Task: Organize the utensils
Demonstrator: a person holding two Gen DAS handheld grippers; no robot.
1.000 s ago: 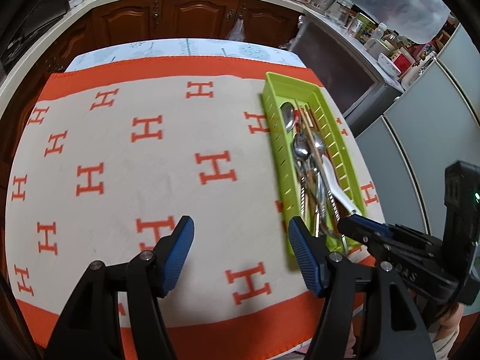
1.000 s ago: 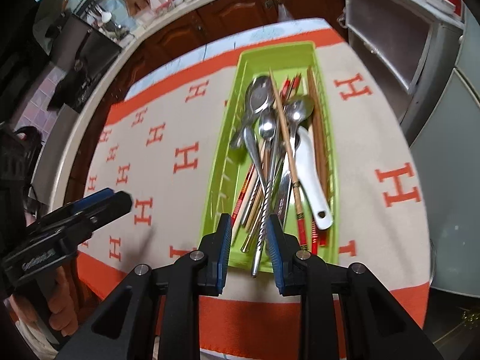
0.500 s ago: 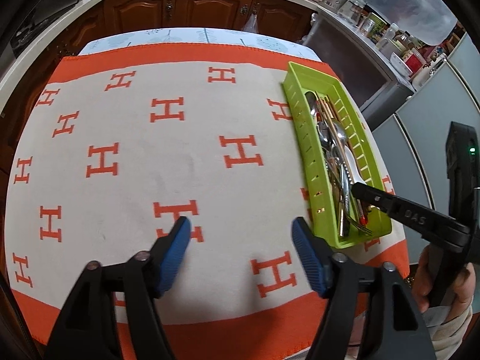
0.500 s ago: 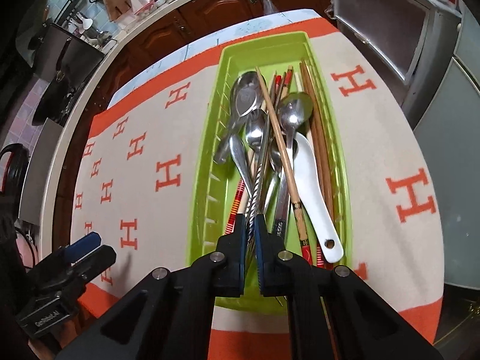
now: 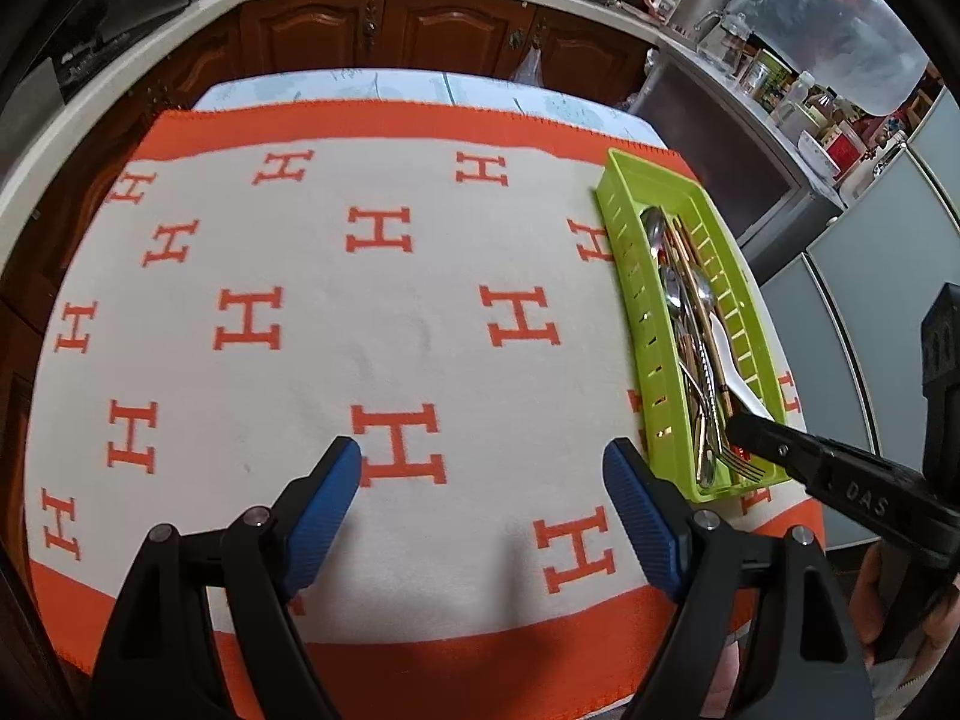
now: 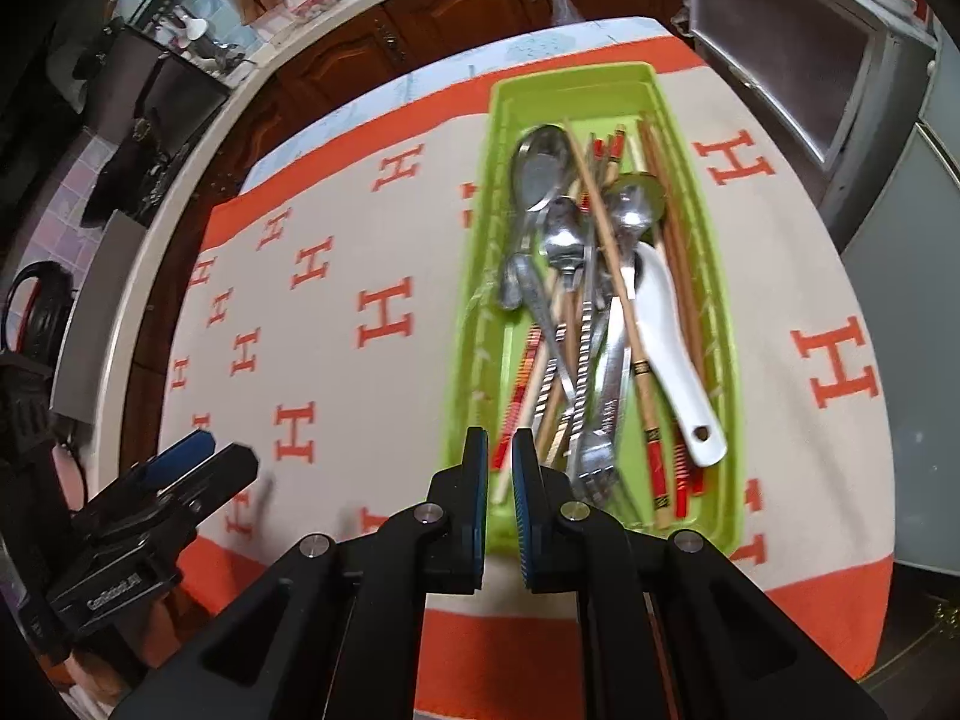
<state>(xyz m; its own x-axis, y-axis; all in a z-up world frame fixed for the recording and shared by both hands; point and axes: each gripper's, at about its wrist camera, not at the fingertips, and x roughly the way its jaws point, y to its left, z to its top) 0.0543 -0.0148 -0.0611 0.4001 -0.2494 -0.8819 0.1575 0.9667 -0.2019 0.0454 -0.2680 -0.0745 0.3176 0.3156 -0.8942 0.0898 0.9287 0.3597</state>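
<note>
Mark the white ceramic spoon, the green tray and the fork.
White ceramic spoon [image 6: 663, 324]: right wrist view, on its handle.
Green tray [image 5: 649, 324]: left wrist view, on its slotted near wall.
Fork [image 6: 597, 462]: right wrist view, at the tines' base.

The left black two-finger gripper with blue pads [image 5: 483, 480] tilts steeply downward, its fingers [image 5: 327, 504] spread wide with nothing between them, having just been opening. The right black gripper with blue pads [image 6: 499, 480] points down too, its fingers [image 6: 474, 480] drawn almost together, a narrow gap left, gripping nothing visible.
</note>
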